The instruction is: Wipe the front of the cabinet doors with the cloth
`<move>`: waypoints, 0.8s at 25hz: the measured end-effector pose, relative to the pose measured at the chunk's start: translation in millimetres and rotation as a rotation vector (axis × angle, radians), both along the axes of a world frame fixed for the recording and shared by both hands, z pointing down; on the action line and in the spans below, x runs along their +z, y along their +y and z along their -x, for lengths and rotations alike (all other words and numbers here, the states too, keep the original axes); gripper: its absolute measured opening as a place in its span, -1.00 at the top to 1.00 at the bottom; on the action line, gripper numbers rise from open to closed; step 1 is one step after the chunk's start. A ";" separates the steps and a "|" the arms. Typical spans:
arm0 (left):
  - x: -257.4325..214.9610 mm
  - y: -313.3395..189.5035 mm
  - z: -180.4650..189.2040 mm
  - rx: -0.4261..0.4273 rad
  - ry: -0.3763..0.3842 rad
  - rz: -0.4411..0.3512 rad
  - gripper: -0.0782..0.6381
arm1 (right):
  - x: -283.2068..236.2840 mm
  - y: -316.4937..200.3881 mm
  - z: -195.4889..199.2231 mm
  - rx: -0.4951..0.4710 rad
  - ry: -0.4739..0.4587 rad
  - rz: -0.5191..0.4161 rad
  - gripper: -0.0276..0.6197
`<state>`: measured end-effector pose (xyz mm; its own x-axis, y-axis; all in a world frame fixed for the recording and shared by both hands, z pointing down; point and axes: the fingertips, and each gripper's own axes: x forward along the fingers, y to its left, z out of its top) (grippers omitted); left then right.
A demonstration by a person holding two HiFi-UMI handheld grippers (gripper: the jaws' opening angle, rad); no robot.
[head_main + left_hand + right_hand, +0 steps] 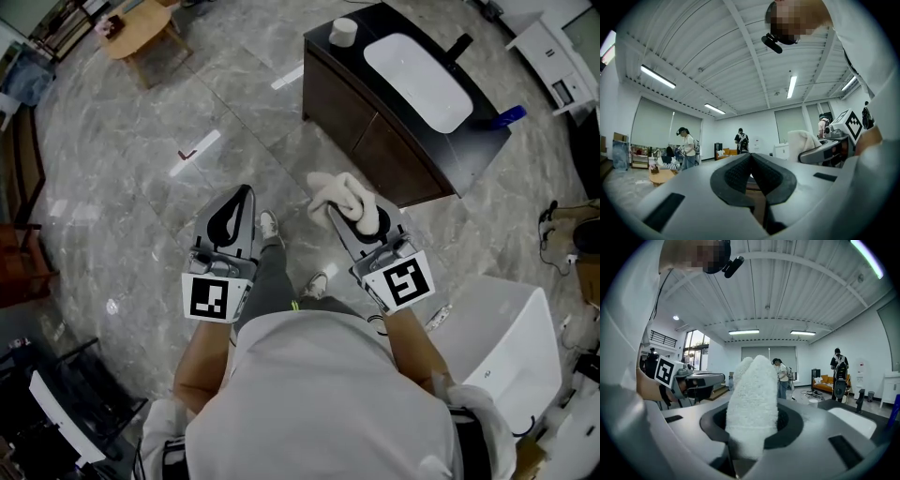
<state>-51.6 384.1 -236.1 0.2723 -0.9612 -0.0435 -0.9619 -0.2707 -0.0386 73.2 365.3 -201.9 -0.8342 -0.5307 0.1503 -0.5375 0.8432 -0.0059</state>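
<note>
A dark brown cabinet [375, 131] with a black top and a white basin [417, 82] stands ahead of me on the right. Its two door fronts face me. My right gripper [345, 208] is shut on a fluffy white cloth [339, 195], held above the floor a little short of the doors. In the right gripper view the cloth [752, 401] stands up between the dark pads. My left gripper [232, 217] is shut with nothing in it, beside the right one and level with it. Its black pads [736, 174] touch in the left gripper view.
A white roll [344, 32] sits on the cabinet top's left end, a black tap [459, 45] and a blue bottle [512, 114] at its right. A white fixture [511, 342] stands at my right. A wooden table [139, 28] is far left. Several people stand across the room.
</note>
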 end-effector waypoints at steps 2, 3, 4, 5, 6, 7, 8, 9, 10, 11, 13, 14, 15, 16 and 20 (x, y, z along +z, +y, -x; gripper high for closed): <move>7.4 -28.6 5.9 0.036 0.014 0.004 0.73 | 3.4 -21.1 14.5 0.009 0.012 0.000 0.49; 10.1 -44.7 10.8 0.052 0.017 0.007 0.73 | 4.3 -34.4 22.6 0.016 0.017 0.000 0.49; 12.0 -62.1 18.2 0.065 0.018 0.009 0.73 | 5.2 -49.9 31.8 0.024 0.021 0.000 0.49; 13.6 -80.9 27.9 0.074 0.020 0.008 0.73 | 6.4 -67.5 42.2 0.032 0.025 0.000 0.49; 15.2 -100.6 39.3 0.080 0.025 0.006 0.73 | 8.1 -86.4 53.5 0.040 0.029 0.003 0.49; 16.8 -120.4 51.6 0.086 0.031 0.004 0.73 | 10.2 -105.4 65.4 0.049 0.035 0.009 0.49; 18.5 -139.7 64.2 0.092 0.035 0.004 0.73 | 12.1 -123.6 77.9 0.056 0.040 0.017 0.49; 20.4 -158.9 76.8 0.102 0.033 0.004 0.73 | 13.4 -140.8 90.7 0.062 0.044 0.023 0.49; 21.9 -178.2 89.2 0.112 0.029 0.004 0.73 | 14.2 -157.5 103.8 0.068 0.048 0.027 0.49; 22.6 -197.7 101.4 0.121 0.029 0.001 0.73 | 14.4 -173.9 116.5 0.075 0.053 0.028 0.49; 22.2 -234.6 122.1 0.135 0.040 -0.007 0.73 | 11.7 -205.0 138.1 0.100 0.054 0.021 0.49; 22.3 -251.1 129.2 0.144 0.046 -0.009 0.73 | 9.7 -219.1 146.0 0.116 0.055 0.015 0.49; 22.4 -266.4 133.9 0.156 0.051 -0.010 0.73 | 8.5 -231.6 151.8 0.132 0.061 0.010 0.49; 21.9 -280.4 136.3 0.168 0.057 -0.013 0.73 | 7.8 -242.4 155.7 0.146 0.070 0.008 0.49; 20.9 -319.5 127.4 0.229 0.081 -0.023 0.73 | -0.3 -274.1 154.4 0.208 0.065 -0.020 0.49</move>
<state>-178.9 64.6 -215.2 0.4777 -0.8734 -0.0952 -0.8758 -0.4820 0.0275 -81.2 91.2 -202.2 -0.6951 -0.6938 0.1884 -0.6987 0.7136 0.0501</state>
